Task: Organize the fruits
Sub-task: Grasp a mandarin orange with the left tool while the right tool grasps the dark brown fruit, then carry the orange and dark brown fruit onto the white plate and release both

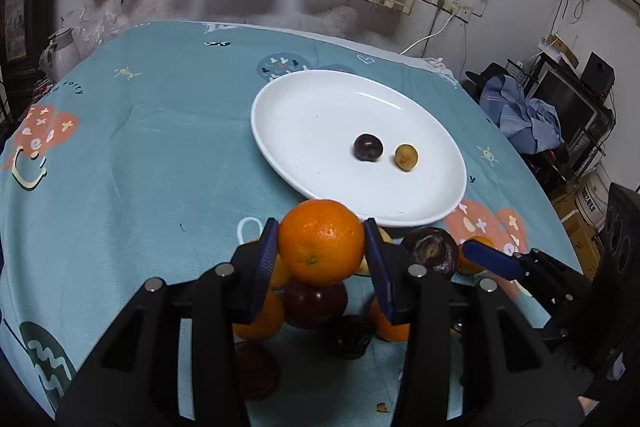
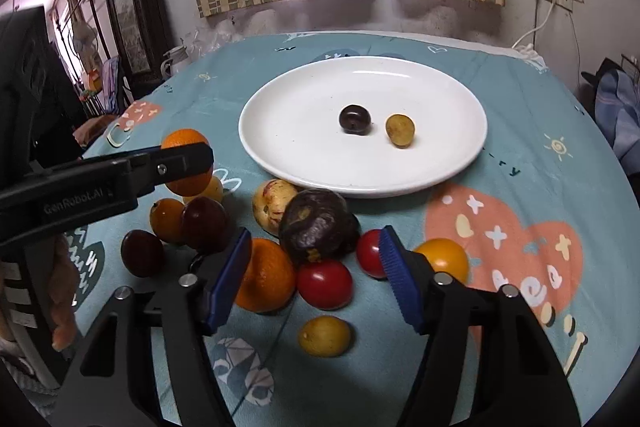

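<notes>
Left gripper (image 1: 321, 243) clamps a large round orange (image 1: 321, 242) between its blue ribbed pads, lifted above the fruit pile, just short of the plate's near rim. Right gripper (image 2: 316, 267) hovers low over the pile with its jaws spread wide, holding nothing; a red round tomato (image 2: 324, 284) and a wrinkled dark purple passion fruit (image 2: 318, 226) sit in the gap between the pads (contact with either pad can't be confirmed).

Progress, judged from layout: early. Teal patterned tablecloth (image 2: 520, 115) covers the table. Big white oval plate (image 2: 304, 131) sits at centre, holding only two pieces: a small dark purple plum (image 2: 354, 119) and a small yellow-brown fruit (image 2: 399, 130), side by side, not touching.

Everything else is off the plate, clustered just near its front rim: a second orange (image 2: 266, 277), the passion fruit, a pale red-streaked fruit (image 2: 270, 207), two dark red plums (image 2: 206, 225) (image 2: 142, 253), a small orange citrus (image 2: 166, 219), two red tomatoes, a yellow-orange tomato (image 2: 442, 257), a yellow oval fruit (image 2: 325, 335).

So two are placed, one is in transit, roughly ten are left. The held orange likely goes on the plate next.
</notes>
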`<control>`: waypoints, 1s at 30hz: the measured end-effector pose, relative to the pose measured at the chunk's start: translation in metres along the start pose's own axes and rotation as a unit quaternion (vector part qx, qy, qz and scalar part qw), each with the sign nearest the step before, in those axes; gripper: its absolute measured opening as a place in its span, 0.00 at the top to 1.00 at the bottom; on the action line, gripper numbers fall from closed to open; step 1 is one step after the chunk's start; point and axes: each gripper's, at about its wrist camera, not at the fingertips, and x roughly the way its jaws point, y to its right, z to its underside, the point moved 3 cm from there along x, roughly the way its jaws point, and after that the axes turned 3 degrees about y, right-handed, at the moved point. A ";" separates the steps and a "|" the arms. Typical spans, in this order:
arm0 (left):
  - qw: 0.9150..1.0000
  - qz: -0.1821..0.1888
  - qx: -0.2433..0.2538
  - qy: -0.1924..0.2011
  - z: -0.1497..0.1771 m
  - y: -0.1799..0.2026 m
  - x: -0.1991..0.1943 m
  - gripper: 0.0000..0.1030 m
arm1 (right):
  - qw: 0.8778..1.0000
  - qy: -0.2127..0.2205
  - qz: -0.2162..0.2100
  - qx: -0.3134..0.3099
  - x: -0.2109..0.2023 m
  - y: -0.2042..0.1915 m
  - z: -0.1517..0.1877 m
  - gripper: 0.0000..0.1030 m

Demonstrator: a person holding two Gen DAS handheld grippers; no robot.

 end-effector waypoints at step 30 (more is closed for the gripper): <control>0.999 0.006 0.030 -0.008 0.032 0.014 -0.023 0.57 | 0.997 0.013 0.012 0.076 -0.064 0.045 0.025 0.77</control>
